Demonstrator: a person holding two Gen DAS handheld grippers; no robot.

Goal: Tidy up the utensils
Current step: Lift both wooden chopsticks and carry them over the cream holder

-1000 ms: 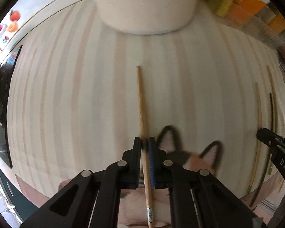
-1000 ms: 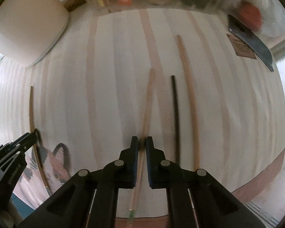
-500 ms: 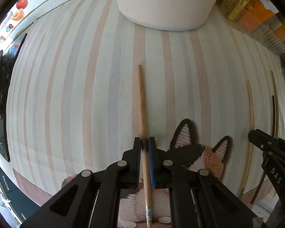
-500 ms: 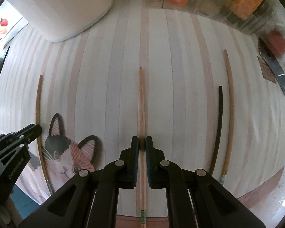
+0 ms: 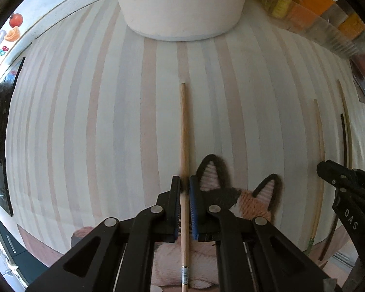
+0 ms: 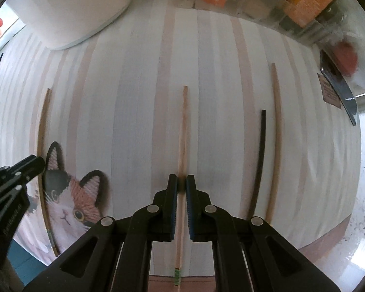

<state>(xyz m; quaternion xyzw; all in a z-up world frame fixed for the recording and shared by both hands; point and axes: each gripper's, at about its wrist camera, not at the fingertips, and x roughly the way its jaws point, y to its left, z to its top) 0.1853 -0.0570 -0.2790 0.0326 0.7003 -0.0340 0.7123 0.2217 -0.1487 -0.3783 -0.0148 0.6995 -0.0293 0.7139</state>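
the left tool is clamped on a wooden chopstick pointing to 12 o'clock over the striped bench. the right tool is clamped on a pale chopstick; a black chopstick and a brown chopstick lie at its 3 o'clock.

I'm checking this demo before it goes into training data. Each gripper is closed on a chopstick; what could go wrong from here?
The left hand-held gripper holds its chopstick close to the banded end, so the long free tip may swing or slip. The right hand-held gripper grips its chopstick the same way. The black chopstick and the wooden one lie nearby and could be knocked.
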